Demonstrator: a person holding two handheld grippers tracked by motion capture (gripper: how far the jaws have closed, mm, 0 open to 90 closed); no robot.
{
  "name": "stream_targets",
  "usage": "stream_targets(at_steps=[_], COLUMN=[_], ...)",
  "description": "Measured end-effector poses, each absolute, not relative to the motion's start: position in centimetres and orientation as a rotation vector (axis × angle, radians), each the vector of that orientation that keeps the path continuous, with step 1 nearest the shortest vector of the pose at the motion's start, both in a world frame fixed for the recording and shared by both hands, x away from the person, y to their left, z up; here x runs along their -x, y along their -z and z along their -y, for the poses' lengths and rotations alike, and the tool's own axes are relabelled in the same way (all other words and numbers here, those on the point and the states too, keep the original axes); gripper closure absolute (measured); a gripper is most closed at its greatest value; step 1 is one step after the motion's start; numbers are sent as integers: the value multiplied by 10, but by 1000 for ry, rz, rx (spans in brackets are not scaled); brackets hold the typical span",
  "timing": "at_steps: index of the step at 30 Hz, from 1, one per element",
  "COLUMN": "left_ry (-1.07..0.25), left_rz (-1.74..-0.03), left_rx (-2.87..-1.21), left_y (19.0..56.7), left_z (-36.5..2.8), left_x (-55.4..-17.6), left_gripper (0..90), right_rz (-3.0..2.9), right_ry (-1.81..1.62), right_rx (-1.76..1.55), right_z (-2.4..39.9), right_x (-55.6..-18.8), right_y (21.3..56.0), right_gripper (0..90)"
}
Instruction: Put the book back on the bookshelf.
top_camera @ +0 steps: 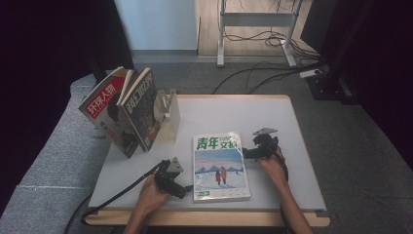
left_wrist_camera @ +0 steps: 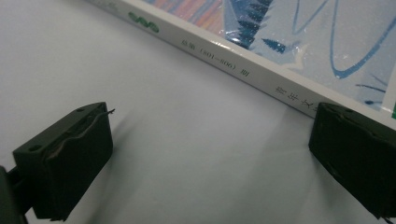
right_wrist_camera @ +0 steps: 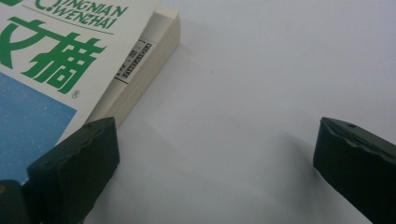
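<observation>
A magazine (top_camera: 220, 165) with green characters and a snowy cover picture lies flat near the table's front edge. My left gripper (top_camera: 181, 187) rests at its left spine side, open; in the left gripper view the white spine (left_wrist_camera: 243, 70) runs just beyond the wide-apart jaws and nothing is between them. My right gripper (top_camera: 247, 153) is at the magazine's upper right edge, open. In the right gripper view the magazine's page-edge corner (right_wrist_camera: 140, 79) lies just past the left jaw, with bare table between the jaws.
Two other magazines (top_camera: 122, 109) lean against a clear bookstand (top_camera: 168, 114) at the table's back left. The white tabletop (top_camera: 234, 112) has free room behind the flat magazine. A grey padded surface (top_camera: 53, 156) lies left of the table. Cables run across the floor beyond.
</observation>
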State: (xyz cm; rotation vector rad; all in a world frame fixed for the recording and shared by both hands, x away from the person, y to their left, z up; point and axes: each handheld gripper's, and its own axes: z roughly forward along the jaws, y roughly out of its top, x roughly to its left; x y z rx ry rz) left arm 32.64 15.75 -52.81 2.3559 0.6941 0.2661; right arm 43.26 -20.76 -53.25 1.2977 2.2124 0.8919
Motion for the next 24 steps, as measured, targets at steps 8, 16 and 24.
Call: stream_targets(at_steps=[8,16,24], left_ry=[-260,-262,-287], left_rz=[-689,-728,-799], left_rx=[-2352,-2347,-2313], left_y=[529,528,529], left_z=[-157,-166,-172], left_x=[-326,-333,-335], left_gripper=[0,0,0], right_rz=[-2228,-2247,-2239], right_ry=[-881,-959,-1014], right_rx=[-1273,-1301,-1268], right_z=[200,211,223], right_x=[-442,-439,-422], right_y=[532,528,512], right_gripper=[3,0,6])
